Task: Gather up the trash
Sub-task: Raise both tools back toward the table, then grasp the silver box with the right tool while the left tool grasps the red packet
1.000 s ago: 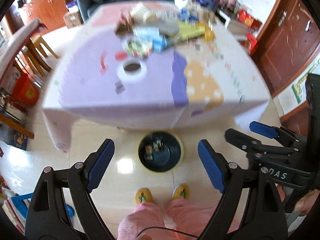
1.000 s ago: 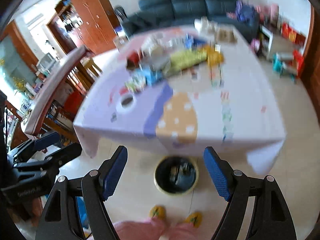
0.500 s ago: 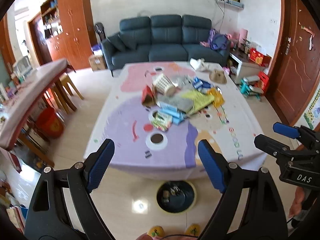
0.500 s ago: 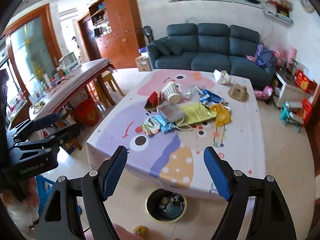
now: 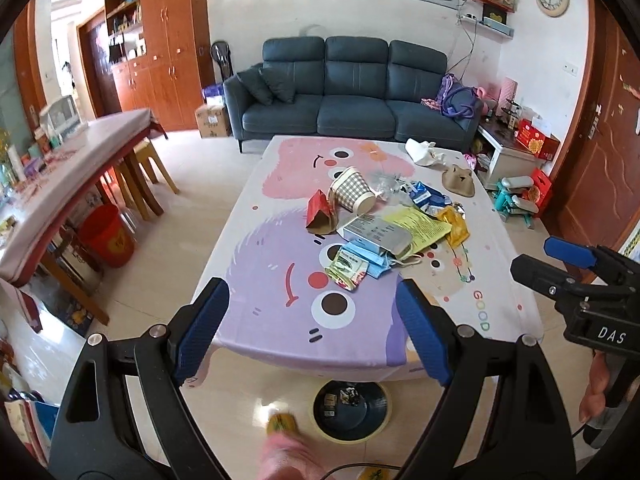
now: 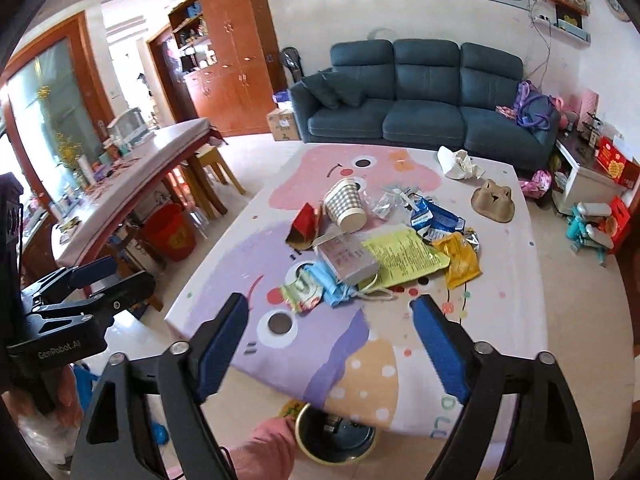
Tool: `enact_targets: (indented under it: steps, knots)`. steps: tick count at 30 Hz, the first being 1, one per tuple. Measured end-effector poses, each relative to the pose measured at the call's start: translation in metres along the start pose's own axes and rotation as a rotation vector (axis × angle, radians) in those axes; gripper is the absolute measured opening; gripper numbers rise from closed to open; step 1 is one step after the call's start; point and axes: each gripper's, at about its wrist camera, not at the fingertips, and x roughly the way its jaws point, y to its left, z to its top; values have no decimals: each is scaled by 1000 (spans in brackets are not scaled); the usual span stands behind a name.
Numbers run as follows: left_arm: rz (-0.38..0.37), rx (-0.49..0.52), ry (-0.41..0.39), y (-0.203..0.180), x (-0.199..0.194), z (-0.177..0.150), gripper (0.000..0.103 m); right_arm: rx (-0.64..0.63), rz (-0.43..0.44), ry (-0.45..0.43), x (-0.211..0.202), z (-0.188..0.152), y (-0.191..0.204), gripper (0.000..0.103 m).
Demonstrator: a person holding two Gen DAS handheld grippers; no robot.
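Trash lies in a heap mid-table on the cartoon tablecloth: a checked paper cup on its side, a red carton, a grey box, a yellow sheet, blue and orange wrappers, a green packet. The heap also shows in the right wrist view. A dark bin with some trash inside stands on the floor at the table's near edge. My left gripper and right gripper are open and empty, held above the near edge, short of the heap.
A blue sofa stands behind the table. A long side table with stools and a red bucket is at the left. Toys and a low cabinet are at the right. A brown hat and white cloth lie at the table's far end.
Both grippers have swung up from pointing down at the bin and floor to looking level across the table. Both stay open and empty.
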Motion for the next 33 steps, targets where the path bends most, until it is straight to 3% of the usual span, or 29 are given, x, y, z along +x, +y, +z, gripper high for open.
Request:
enact_targets:
  steps: [5, 11, 17, 23, 28, 30, 33]
  knots:
    - [-112, -38, 71, 25, 63, 28, 83, 9, -61, 72, 77, 36, 5, 90]
    - [-219, 11, 187, 50, 163, 73, 83, -32, -104, 228, 196, 66, 6, 90]
    - [-247, 47, 304, 71, 265, 99, 83, -62, -126, 398, 295, 69, -10, 90]
    - [-297, 63, 430, 74, 351, 111, 84, -111, -105, 539, 349, 61, -22, 90]
    - [-337, 74, 480, 61, 388, 116, 84, -167, -89, 592, 372, 52, -19, 89]
    - [-349, 83, 502, 55, 401, 118, 84, -189, -93, 593, 376, 49, -15, 74]
    - [-355, 99, 533, 46, 416, 122, 84, -205, -78, 586, 374, 48, -6, 72]
